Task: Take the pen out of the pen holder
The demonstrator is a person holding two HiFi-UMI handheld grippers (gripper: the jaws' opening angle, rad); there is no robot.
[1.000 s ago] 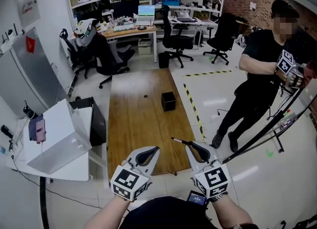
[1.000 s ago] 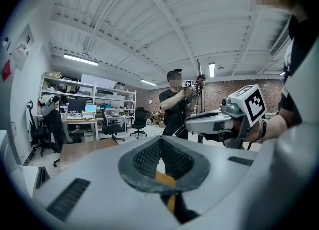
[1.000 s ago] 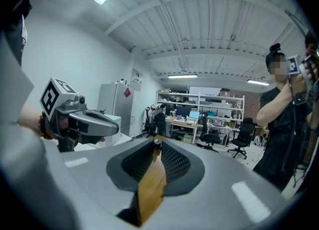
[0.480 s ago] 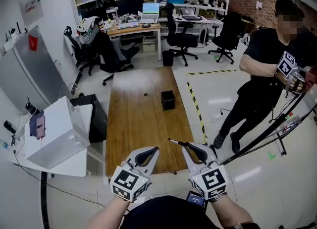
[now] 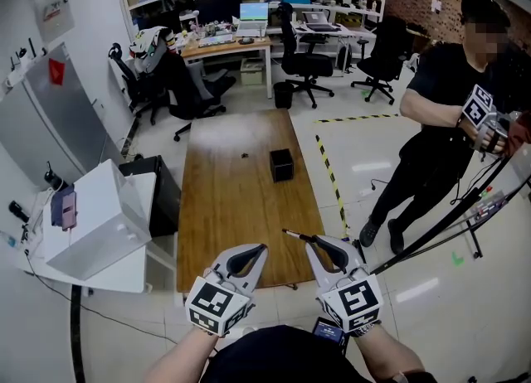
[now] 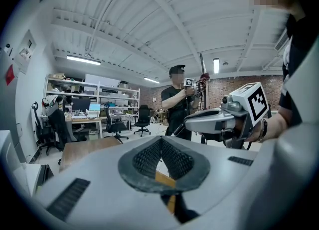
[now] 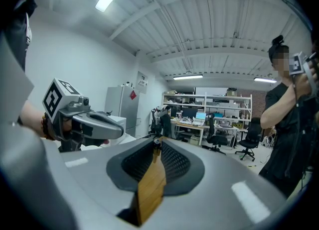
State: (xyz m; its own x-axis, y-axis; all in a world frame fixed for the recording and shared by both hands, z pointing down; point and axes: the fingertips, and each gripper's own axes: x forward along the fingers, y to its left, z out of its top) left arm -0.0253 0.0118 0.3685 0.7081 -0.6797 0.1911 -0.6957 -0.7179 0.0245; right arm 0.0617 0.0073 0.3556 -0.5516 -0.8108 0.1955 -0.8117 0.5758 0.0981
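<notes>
1. Your head view alone shows the layout. The pen holder [image 5: 282, 167], a black box, stands upright on the far half of the wooden worktop [image 5: 224, 207], close to its right edge. Both claws hover over the near end, well apart from it.
2. Your right claw [image 5: 314, 243] is clamped on the pen [image 5: 297, 235]. In the head view the pen sticks out past the tips, pointing left and away from you, clear of the holder.
3. The right gripper view shows only the pen's dark end [image 7: 157, 141] pinched at the tips of the right claw [image 7: 156, 144], with bare wood showing through the gap below.
4. The left gripper view shows your left claw [image 6: 160, 142] closed tip to tip with nothing between. The head view shows the left claw [image 5: 259, 249] just beside the right one.
5. Only the gripper views show the ceiling lights and the bystander [image 6: 178, 99] at standing height.
6. The wood between your claws and the holder is bare, apart from a small dark speck [image 5: 244, 156] left of the holder.
7. Right of the worktop is open floor with a striped tape line [image 5: 328, 176], and the bystander stands beyond it. A white box [image 5: 95, 228] sits off the left edge.
8. Against the earlier pictures almost nothing differs: the pen was already out and gripped, the holder has not shifted, and both claws have barely moved.
</notes>
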